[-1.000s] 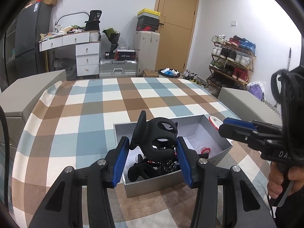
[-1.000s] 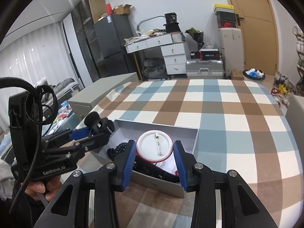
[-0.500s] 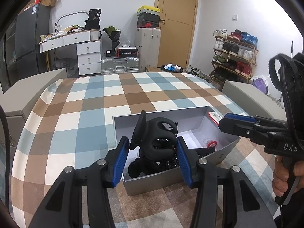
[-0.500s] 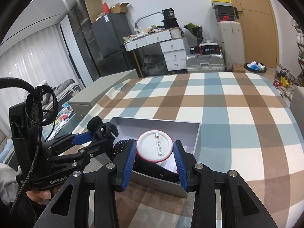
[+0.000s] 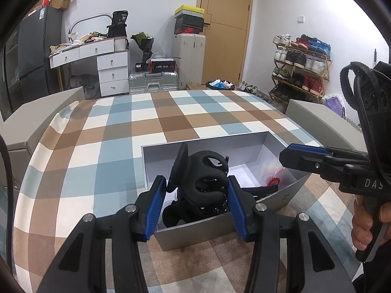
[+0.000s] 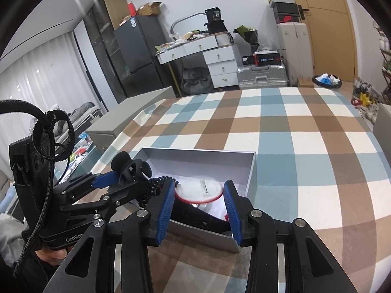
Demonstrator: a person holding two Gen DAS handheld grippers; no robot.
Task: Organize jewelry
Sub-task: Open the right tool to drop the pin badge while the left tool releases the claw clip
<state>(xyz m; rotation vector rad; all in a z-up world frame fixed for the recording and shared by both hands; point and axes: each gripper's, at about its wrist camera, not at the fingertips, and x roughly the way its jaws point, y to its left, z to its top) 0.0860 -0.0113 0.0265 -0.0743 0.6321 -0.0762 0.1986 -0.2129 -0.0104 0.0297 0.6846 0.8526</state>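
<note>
Left gripper (image 5: 195,196) is sitting low centre of the left wrist view, angled down over the near wall of the grey box (image 5: 200,232), jaws closing on a black hair claw clip (image 5: 199,173) that is standing between the blue pads and poking up above them. Right gripper (image 6: 199,201) is sitting low centre of the right wrist view, also tipped over the box's near edge, jaws pinching a round white badge with a red rim (image 6: 199,190), pin side facing up, badge tilting and blurred. In the left wrist view the right gripper is coming in from the right edge, with the person's hand (image 5: 369,219) wrapping its handle at lower right. In the right wrist view the left gripper is entering from lower left with the clip at its tip. Count: two grippers, one box, one clip in the jaws, one badge. Inside the box a black beaded string (image 6: 156,185) is lying at the left, plus more black pieces under the clip that I cannot tell apart, and a small red-trimmed item (image 5: 272,180) at the right side. Box is resting on a checked tablecloth (image 5: 117,146), mid-frame in both views.
</note>
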